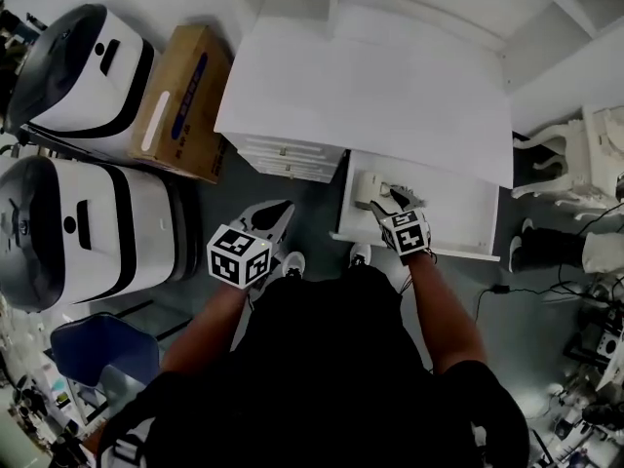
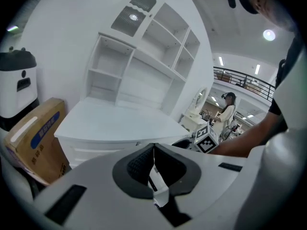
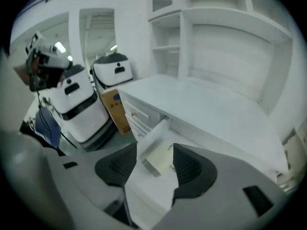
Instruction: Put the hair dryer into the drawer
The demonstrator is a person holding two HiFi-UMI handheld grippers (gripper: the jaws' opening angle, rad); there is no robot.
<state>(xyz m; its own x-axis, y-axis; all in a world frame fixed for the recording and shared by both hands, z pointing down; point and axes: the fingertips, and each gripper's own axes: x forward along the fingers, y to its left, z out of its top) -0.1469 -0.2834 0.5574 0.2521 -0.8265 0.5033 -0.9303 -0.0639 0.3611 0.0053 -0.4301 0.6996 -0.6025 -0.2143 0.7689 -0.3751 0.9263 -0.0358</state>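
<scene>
Cream hair dryer [image 1: 368, 189], seemingly, is already lying in the open drawer [image 1: 468, 214] just ahead of the right tool [image 1: 398, 200], which is gaping wide and empty; the left tool [image 2: 153, 150] is hanging closed on nothing.

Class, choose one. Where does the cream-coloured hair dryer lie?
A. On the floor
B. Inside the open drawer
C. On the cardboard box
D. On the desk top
B: the hair dryer rests on the bottom of the open drawer, seen between the parted jaws of the right gripper.
</scene>
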